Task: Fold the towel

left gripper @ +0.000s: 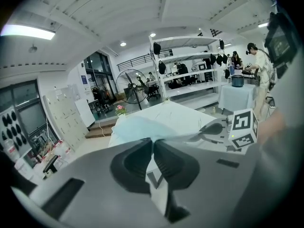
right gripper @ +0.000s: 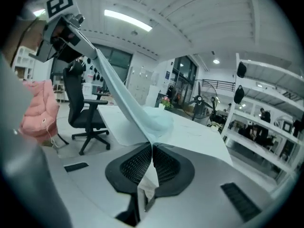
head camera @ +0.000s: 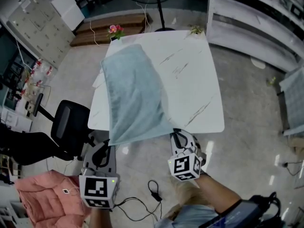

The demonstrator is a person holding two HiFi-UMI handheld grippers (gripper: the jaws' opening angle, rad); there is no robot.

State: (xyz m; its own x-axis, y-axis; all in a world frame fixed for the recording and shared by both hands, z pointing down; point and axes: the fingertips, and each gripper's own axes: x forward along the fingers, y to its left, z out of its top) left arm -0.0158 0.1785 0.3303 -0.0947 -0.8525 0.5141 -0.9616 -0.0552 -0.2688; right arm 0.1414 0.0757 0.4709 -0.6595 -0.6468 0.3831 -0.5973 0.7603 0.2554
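A pale blue towel [head camera: 135,96] lies along the left side of the white marble table [head camera: 194,80], and its near edge is stretched past the table's front edge. My left gripper [head camera: 106,145] is shut on the towel's near left corner. My right gripper [head camera: 176,133] is shut on the near right corner. In the left gripper view the towel [left gripper: 137,127] runs out of the closed jaws toward the table, with the right gripper [left gripper: 213,128] beside it. In the right gripper view the towel [right gripper: 126,106] rises taut from the jaws up to the left gripper [right gripper: 91,50].
A black office chair [head camera: 69,122] stands left of the table, and a pink garment [head camera: 42,198] lies on the floor near it. A flower pot [head camera: 115,31] sits at the table's far left corner. White shelving [head camera: 256,18] lines the right. A cable [head camera: 152,194] lies on the floor.
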